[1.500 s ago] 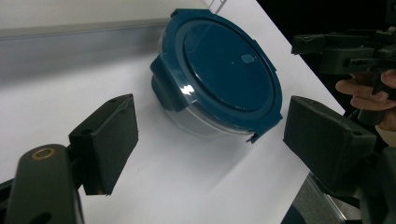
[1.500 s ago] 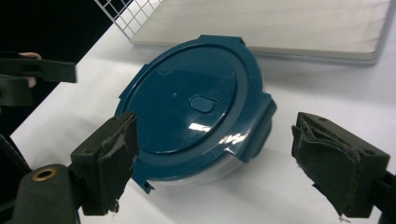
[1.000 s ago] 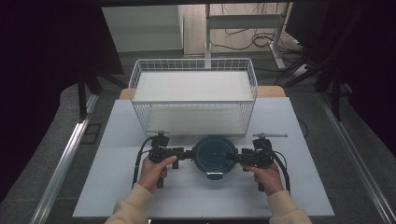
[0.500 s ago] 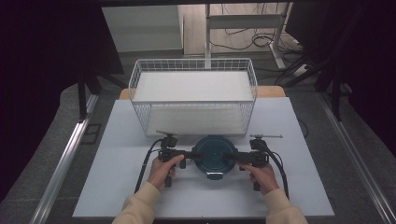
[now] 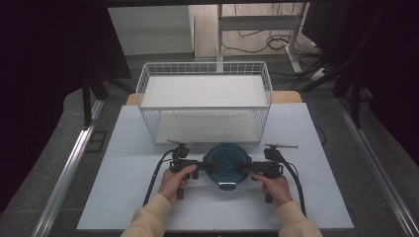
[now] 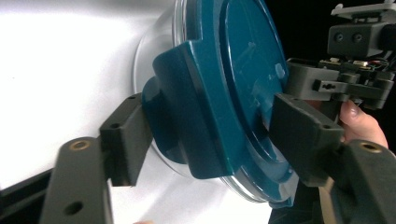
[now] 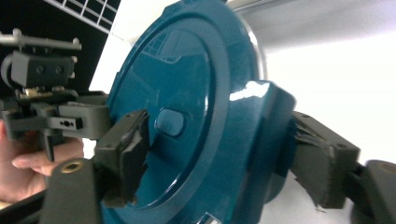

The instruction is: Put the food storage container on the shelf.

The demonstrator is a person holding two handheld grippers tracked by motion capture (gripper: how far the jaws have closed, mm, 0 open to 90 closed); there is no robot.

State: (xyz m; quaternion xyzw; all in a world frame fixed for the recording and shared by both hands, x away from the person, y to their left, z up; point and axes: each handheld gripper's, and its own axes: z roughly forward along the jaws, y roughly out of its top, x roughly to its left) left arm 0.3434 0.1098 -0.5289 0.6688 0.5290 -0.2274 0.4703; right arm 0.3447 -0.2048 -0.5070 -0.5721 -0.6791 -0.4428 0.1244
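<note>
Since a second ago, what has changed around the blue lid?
Both grippers have just been closing: the left gripper now clamps the side tab of the blue round lid, and the right gripper presses the opposite tab. The left hand dropped slightly. The lid, the wire basket and the table stayed put.

**Layout at the table**

Round lidded container [image 5: 227, 164] sits on the table [image 5: 123, 197], just in front of the wire basket [image 5: 204, 98]. Left gripper [image 5: 205, 166] lies at its left edge, right gripper [image 5: 243, 167] at its right, apparently each straddling a side handle.
</note>
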